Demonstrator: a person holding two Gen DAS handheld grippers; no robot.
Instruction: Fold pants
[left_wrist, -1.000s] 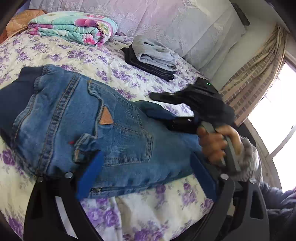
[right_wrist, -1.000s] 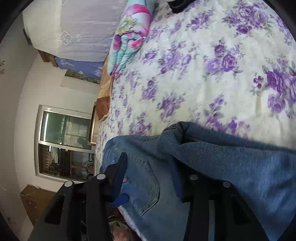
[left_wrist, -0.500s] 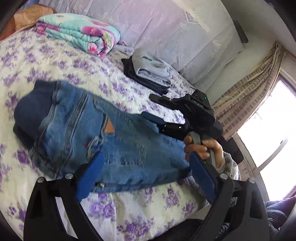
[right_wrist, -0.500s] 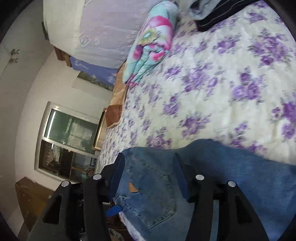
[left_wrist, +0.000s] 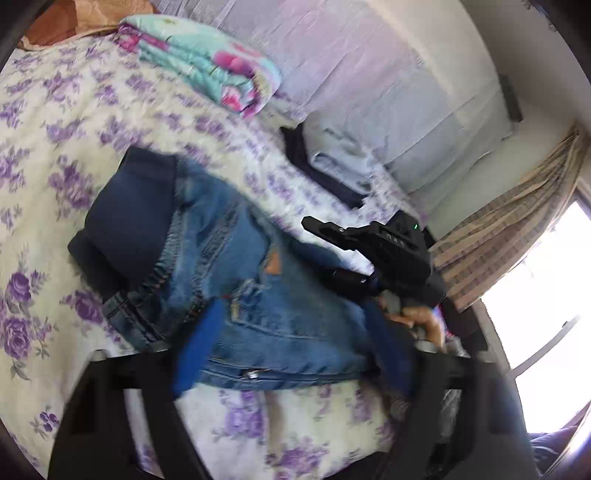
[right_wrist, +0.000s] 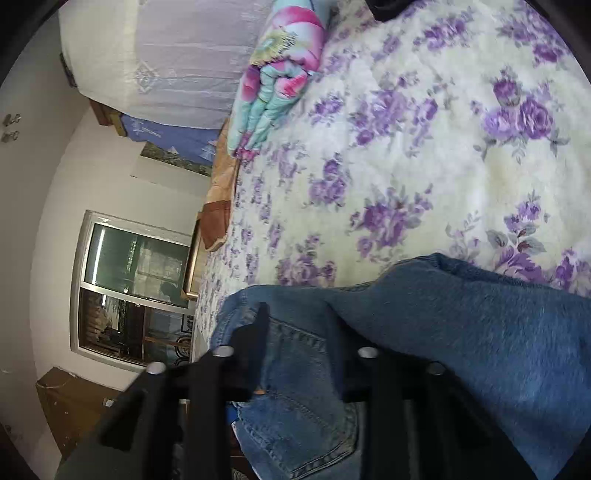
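Jeans (left_wrist: 236, 295) lie folded on floral bedspread (left_wrist: 55, 122), waistband at left. L gripper (left_wrist: 291, 354) jaws spread wide & still opening, blue pads either side of denim, not pressing. R gripper (left_wrist: 332, 254), in person's hand (left_wrist: 421, 321), jaws partly apart over jeans' right end, nothing pinched.

Jeans (left_wrist: 258, 295): mid-blue denim, dark navy waistband, small tan leather patch (left_wrist: 274, 264).
Bedspread (left_wrist: 74, 122): cream ground, purple rose print with grey-green leaves.
Folded quilt (left_wrist: 207, 70): aqua with pink and magenta flowers.
Stacked clothes (left_wrist: 332, 162): pale grey over black.
Curtain (left_wrist: 509, 229): beige and brown stripes.
Left tool (left_wrist: 291, 354): black frame, blue pads.
Right tool (left_wrist: 328, 254): black throughout.
Wall hanging (right_wrist: 166, 55): white lace with woven diamond motif.
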